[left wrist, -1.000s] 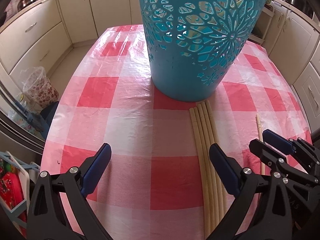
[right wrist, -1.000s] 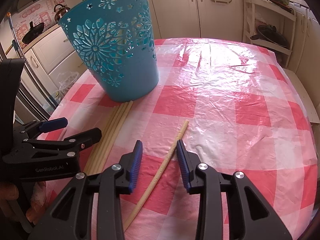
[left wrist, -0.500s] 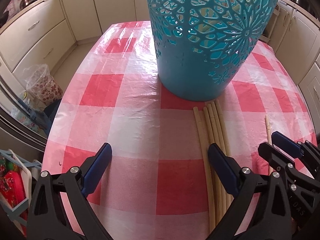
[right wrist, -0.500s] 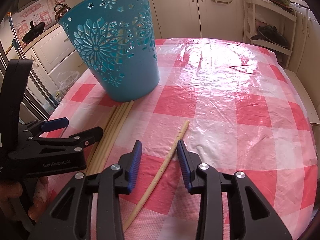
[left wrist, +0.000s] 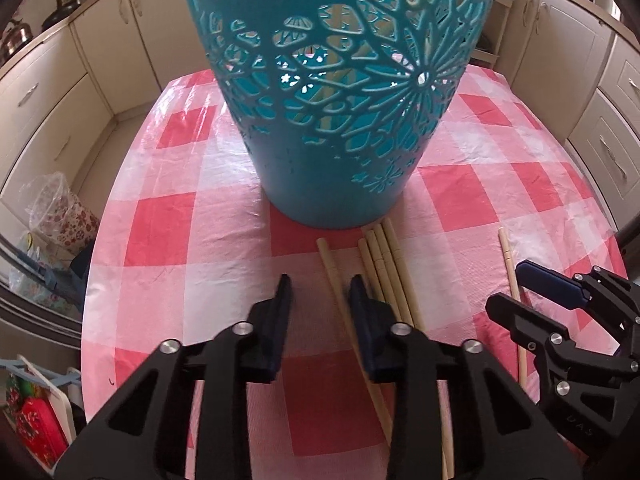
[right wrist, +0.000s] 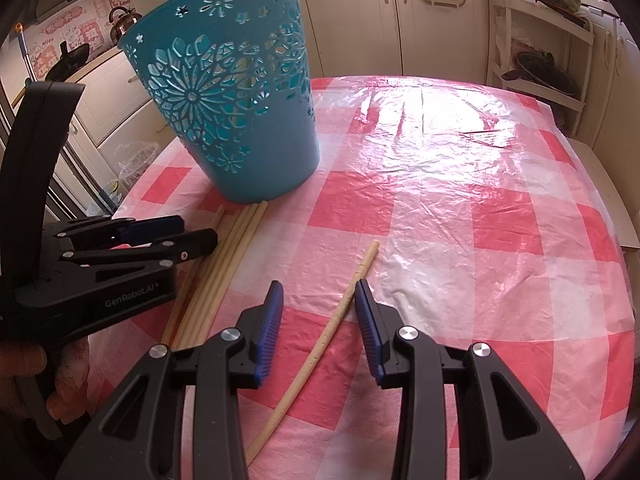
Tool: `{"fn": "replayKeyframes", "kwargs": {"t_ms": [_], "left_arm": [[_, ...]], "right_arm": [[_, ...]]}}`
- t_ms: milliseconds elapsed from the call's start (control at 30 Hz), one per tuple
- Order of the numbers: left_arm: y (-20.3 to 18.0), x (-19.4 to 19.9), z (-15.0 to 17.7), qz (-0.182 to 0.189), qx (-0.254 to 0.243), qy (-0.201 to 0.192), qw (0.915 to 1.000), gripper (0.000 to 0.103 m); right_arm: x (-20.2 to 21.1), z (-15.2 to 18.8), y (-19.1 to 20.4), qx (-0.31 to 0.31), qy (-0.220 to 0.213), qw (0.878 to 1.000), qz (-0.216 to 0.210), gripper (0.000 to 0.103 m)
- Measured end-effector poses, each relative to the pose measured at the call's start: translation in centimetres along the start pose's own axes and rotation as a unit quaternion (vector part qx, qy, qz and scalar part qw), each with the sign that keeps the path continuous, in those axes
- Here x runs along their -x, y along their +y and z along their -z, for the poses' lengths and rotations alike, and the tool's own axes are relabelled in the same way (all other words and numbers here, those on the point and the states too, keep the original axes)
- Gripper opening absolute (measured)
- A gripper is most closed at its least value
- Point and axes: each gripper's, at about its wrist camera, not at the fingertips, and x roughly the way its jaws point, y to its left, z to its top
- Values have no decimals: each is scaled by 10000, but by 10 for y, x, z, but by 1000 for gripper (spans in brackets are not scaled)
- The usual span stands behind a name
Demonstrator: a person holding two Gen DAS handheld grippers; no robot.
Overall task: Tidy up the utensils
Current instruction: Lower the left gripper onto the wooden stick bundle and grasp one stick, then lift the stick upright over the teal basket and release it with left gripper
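Note:
A teal cut-out basket (left wrist: 336, 92) stands on the red-checked table; it also shows in the right wrist view (right wrist: 236, 108). Several long pale chopsticks (left wrist: 384, 268) lie bundled in front of it, and one (left wrist: 334, 280) has slid apart to their left. My left gripper (left wrist: 320, 292) is open, low over the table, its jaws either side of that separated chopstick. My right gripper (right wrist: 318, 300) is open with its jaws astride a single chopstick (right wrist: 320, 344) lying apart to the right. The bundle shows in the right wrist view (right wrist: 224, 268).
Cream kitchen cabinets (left wrist: 52, 92) surround the table. A plastic bag (left wrist: 60, 208) sits on the floor at the left. A shelf rack (right wrist: 532, 60) with pans stands at the far right. The plastic-covered tablecloth (right wrist: 460, 168) stretches to the right.
My left gripper has moved right and forward and narrowed its jaws around one chopstick, which has shifted apart from the bundle. The right gripper has hardly moved.

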Motion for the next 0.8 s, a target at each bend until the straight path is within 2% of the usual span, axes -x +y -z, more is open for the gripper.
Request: {"fn": "replayKeyframes", "kwargs": {"t_ms": [33, 200, 267, 300, 333, 400, 467, 500, 567, 633, 800], "left_arm": [[1, 0, -1, 131, -29, 23, 9999, 8], [5, 1, -3, 374, -389, 114, 9985, 5], [4, 1, -3, 189, -572, 167, 9980, 6], [4, 0, -4, -50, -635, 182, 9978, 8], [3, 0, -4, -180, -658, 179, 9975, 15], [3, 0, -5, -305, -622, 169, 9975, 18], [2, 0, -6, -347, -609, 155, 9974, 16], [0, 0, -6, -284, -617, 178, 9975, 5], [-8, 1, -4, -353, -718, 199, 9966, 5], [-10, 9, 1, -75, -735, 252, 9969, 5], [3, 53, 13, 580, -565, 63, 9967, 5]], "right_arm": [[0, 0, 0, 6, -1, 10000, 4, 37], [0, 0, 0, -21, 0, 10000, -23, 37], [0, 0, 0, -19, 0, 10000, -20, 37], [0, 0, 0, -18, 1, 10000, -19, 37], [0, 0, 0, -20, 0, 10000, -21, 37], [1, 0, -1, -48, -3, 10000, -48, 37], [1, 0, -3, -81, -5, 9999, -78, 37], [1, 0, -4, -91, -7, 9999, -88, 37], [1, 0, -5, -95, -10, 9999, -96, 37], [2, 0, -6, -96, -11, 9999, -100, 37], [2, 0, -7, -88, -10, 9999, -92, 37]]}}
